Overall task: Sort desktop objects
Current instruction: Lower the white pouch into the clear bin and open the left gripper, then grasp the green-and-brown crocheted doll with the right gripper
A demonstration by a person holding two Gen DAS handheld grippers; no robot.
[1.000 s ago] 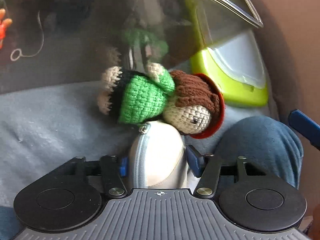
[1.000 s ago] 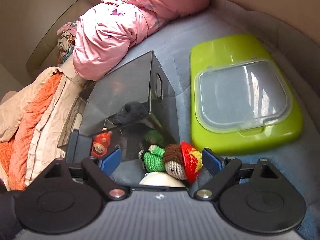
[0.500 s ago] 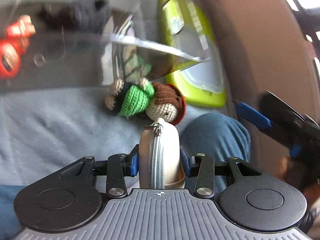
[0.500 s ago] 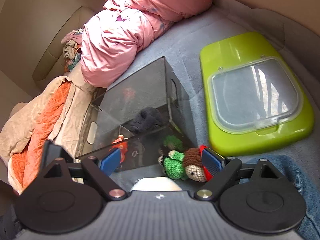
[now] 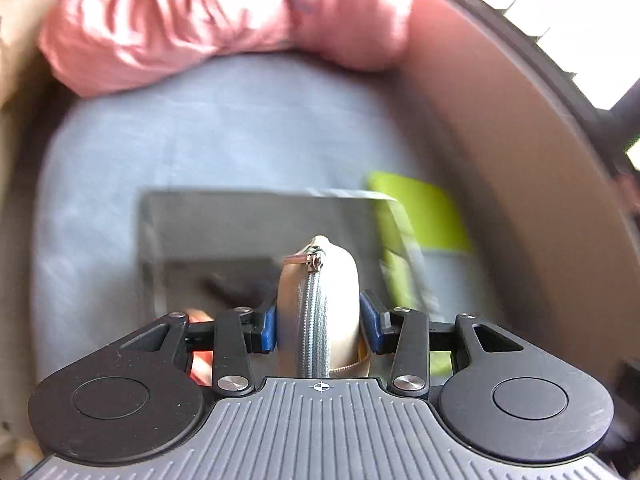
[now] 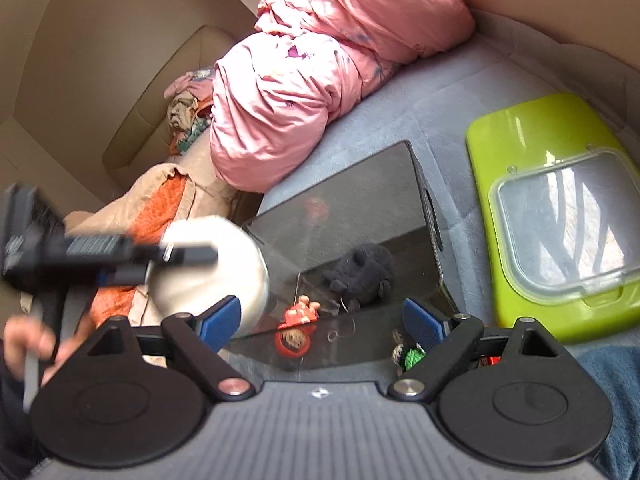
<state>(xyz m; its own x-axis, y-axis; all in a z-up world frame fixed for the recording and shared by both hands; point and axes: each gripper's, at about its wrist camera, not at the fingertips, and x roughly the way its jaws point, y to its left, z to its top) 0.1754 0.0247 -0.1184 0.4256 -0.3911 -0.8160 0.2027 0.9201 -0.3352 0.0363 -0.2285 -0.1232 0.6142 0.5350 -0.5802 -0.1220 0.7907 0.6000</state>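
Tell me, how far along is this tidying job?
Partly done, it seems. A black plush and a small red toy already lie in the smoky clear bin. The left tongs grip a white zip pouch above that bin. Left: the crochet doll outside it, near the open right tongs.

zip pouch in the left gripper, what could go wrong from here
1. The left gripper pinches only the lower part of the white zip pouch; most of it stands proud, so it might slip.
2. The dark clear bin already holds a black plush and a red toy; a drop could land on them.
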